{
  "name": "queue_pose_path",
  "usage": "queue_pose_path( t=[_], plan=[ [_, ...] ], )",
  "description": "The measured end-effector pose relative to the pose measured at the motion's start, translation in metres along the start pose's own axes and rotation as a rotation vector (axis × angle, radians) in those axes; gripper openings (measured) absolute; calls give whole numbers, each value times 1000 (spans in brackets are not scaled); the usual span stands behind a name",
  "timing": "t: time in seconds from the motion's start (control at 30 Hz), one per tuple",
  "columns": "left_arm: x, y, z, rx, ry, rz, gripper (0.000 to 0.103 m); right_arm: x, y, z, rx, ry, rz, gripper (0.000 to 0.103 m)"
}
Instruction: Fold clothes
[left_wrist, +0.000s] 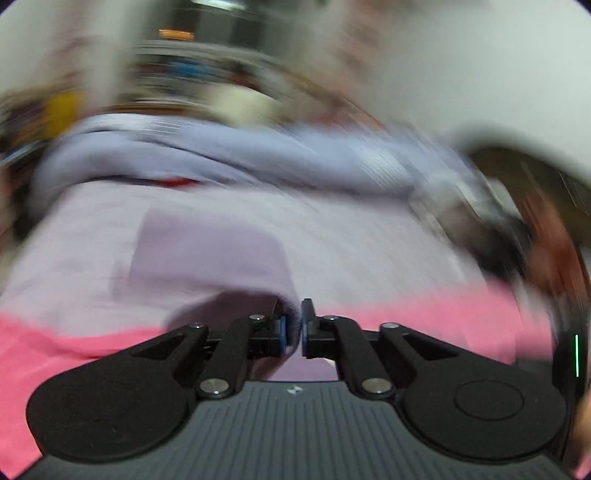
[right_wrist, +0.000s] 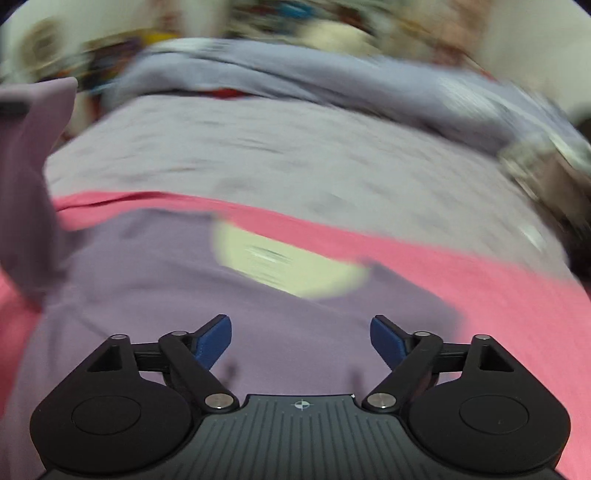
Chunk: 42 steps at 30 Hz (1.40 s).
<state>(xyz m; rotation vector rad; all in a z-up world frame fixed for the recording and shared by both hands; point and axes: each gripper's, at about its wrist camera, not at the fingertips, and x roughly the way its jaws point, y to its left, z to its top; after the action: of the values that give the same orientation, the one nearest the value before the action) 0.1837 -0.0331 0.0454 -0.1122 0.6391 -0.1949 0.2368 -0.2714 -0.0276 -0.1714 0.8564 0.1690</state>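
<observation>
A lilac garment (right_wrist: 280, 332) with a pale yellow print (right_wrist: 288, 258) lies on a pink cloth (right_wrist: 498, 295). My left gripper (left_wrist: 294, 328) is shut on a fold of the lilac garment (left_wrist: 207, 254) and holds it lifted; that raised part also shows at the left edge of the right wrist view (right_wrist: 33, 155). My right gripper (right_wrist: 301, 343) is open and empty, just above the garment's near part. Both views are motion-blurred.
A pale grey sheet (right_wrist: 295, 155) covers the bed beyond the pink cloth (left_wrist: 424, 314). A bunched blue-grey blanket (left_wrist: 229, 151) lies along the far side, also in the right wrist view (right_wrist: 332, 77). Blurred clutter stands behind it. A dark object (left_wrist: 509, 236) sits at right.
</observation>
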Motion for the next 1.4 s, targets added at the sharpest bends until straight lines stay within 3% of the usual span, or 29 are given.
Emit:
queue_pose_path(
  t=[0.1,0.17,0.23,0.27,0.37,0.43,0.53,0.67,0.77,0.9,0.93,0.97,1.0,1.2,1.27,1.33,1.4],
  plan=[
    [48,-57,-33,154,217,-43,25,-5,-56,-10,171,71,-60,84],
    [69,-72,-60,180,351,-24,25,-7,-79,-17,243,96,-51,84],
    [71,-81,-79,215,396,13,25,-9,-92,-21,276,109,-14,84],
    [64,-82,-84,224,381,26,26,-6,-91,-21,270,114,6,84],
    [52,-72,-84,229,355,96,44,5,-75,-20,240,121,64,84],
    [48,-62,-83,226,336,189,44,12,-58,-18,236,107,96,84],
    [54,-37,-79,171,354,296,44,30,-38,-13,251,82,71,83],
    [50,-22,-81,99,364,319,46,34,-21,-5,283,-4,35,68],
    [47,-21,-87,34,350,338,46,30,-11,-2,230,-40,19,70],
    [49,-13,-88,-51,334,333,46,58,-19,-7,362,58,47,65],
    [47,-10,-88,-69,332,326,46,61,-19,-4,368,71,47,45],
    [46,-8,-88,-86,330,319,46,59,-18,2,364,81,49,15],
    [44,-6,-88,-100,329,313,46,57,-17,7,360,90,54,8],
    [36,-1,-87,-128,337,306,46,15,-39,16,433,70,92,8],
    [33,-2,-87,-127,337,334,48,-3,-46,14,413,42,22,8],
    [30,1,-89,-123,345,391,57,-19,-54,9,371,4,-70,8],
    [26,8,-92,-151,348,414,58,-20,-58,-2,315,26,-131,8]
  ],
)
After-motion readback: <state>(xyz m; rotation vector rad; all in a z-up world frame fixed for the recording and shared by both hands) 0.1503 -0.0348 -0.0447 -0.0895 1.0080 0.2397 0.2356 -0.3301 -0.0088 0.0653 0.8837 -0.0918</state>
